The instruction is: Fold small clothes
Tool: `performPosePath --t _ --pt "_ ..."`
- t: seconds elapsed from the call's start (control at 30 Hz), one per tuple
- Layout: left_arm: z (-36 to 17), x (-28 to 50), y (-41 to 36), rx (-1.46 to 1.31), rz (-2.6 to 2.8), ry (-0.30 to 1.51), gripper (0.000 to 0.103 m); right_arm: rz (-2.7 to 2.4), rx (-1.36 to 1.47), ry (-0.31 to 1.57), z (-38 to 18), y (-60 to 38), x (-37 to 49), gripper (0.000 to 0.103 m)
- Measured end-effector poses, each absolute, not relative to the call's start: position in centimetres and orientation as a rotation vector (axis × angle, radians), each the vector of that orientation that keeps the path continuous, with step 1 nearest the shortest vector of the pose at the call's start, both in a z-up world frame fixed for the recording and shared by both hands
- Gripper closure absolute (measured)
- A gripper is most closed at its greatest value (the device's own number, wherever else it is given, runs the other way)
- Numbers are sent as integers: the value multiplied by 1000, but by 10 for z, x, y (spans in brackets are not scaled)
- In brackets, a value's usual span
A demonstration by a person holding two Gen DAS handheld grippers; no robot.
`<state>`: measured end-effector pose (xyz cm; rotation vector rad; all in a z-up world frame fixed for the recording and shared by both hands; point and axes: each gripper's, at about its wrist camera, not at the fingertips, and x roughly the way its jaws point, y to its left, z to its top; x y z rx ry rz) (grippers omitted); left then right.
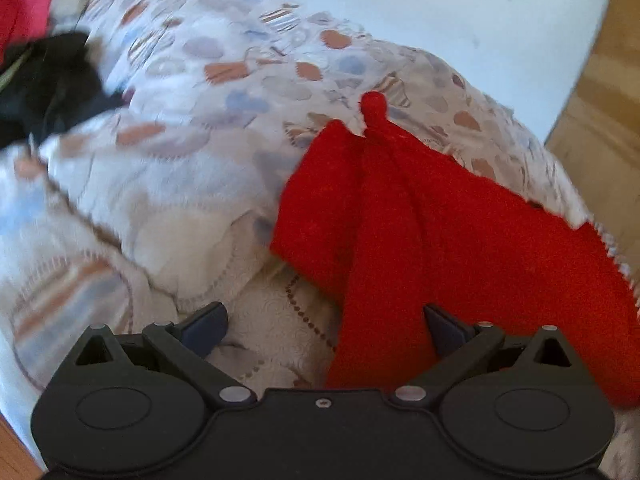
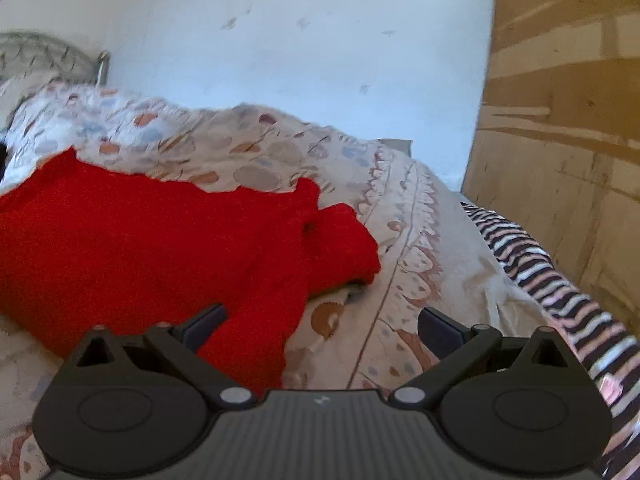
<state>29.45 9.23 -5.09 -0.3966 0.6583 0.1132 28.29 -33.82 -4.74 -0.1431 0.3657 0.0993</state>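
A small red knitted garment [image 1: 460, 240] lies spread on a patterned bedspread [image 1: 192, 128]. In the left wrist view it fills the right half, with a narrow knotted tip at its far end. My left gripper [image 1: 324, 332] is open, its jaws wide apart, and the near red edge lies between them. In the right wrist view the red garment [image 2: 152, 240] lies to the left and centre, with a sleeve-like flap at its right. My right gripper [image 2: 320, 328] is open, its left finger over the near red edge.
A black garment [image 1: 48, 88] and a pink-red one [image 1: 24, 4] lie heaped at the far left. A white wall [image 2: 300, 40] runs behind the bed. A striped cloth [image 2: 560, 300] hangs along the bed's right edge beside a wooden wardrobe [image 2: 568, 120].
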Motion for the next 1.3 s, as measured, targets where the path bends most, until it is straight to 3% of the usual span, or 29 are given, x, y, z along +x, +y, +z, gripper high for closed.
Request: performPosePath --t 0.4,0.77,1.3 --pt "-55 293 89 -382 117 631 1 123 -56 358 -50 -350 283 0" --pt "-55 296 93 -404 99 651 0 194 -112 196 4 -280 263 0" --pt "-55 299 97 -421 81 665 1 249 -256 323 -37 -201 288 0"
